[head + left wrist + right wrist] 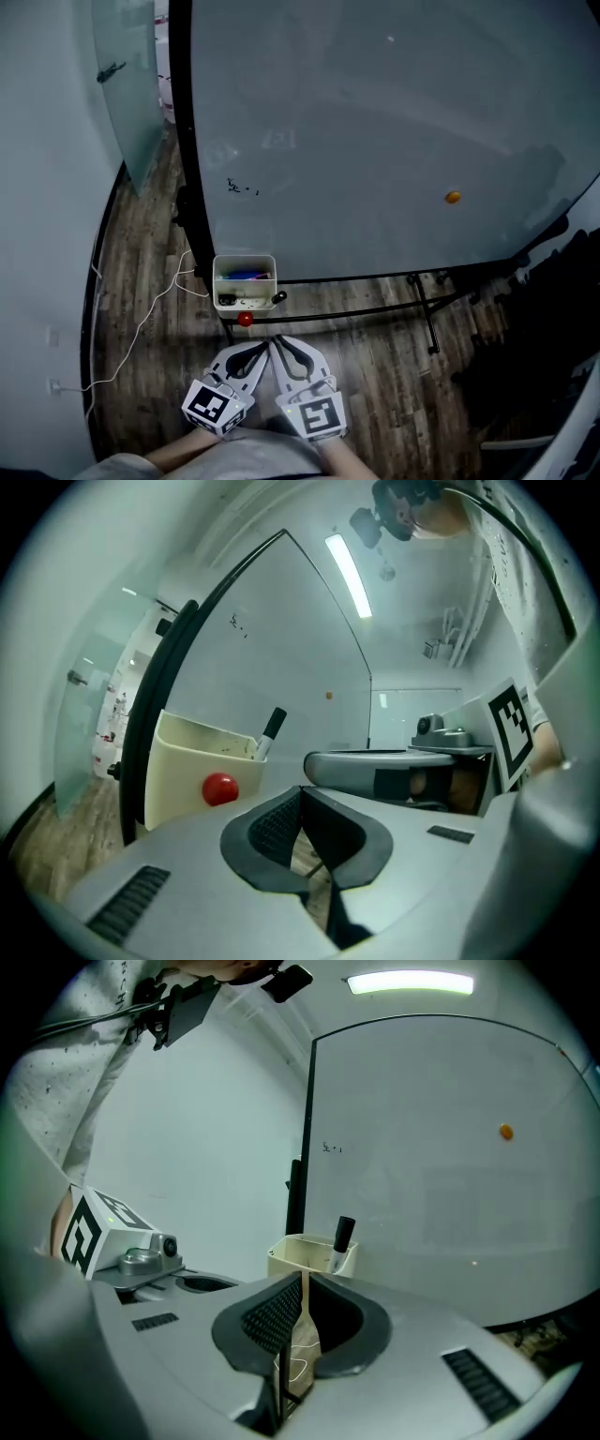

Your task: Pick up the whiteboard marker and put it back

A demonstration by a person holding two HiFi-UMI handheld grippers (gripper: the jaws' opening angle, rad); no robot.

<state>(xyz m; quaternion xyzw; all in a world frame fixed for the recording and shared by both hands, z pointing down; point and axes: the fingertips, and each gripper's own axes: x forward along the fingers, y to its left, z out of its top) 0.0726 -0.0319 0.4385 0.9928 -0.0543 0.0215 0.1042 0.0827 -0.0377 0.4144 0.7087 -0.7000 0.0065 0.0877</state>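
A cream marker holder (243, 263) hangs at the lower left corner of the whiteboard (375, 131). A whiteboard marker with a black cap (278, 298) sticks up from its right end, and coloured pens lie inside. In the left gripper view the marker (271, 729) rises from the holder (192, 761); in the right gripper view the marker (342, 1239) stands in the holder (305, 1252). My left gripper (264, 346) (302, 790) and right gripper (277, 343) (303, 1284) hover side by side just below the holder, both shut and holding nothing.
A red magnet (245, 319) (220, 788) sits under the holder, an orange one (453, 197) on the board. The board's black stand legs (427, 314) cross the wood floor. A white cable (141, 328) trails at the left, beside a glass panel (131, 84).
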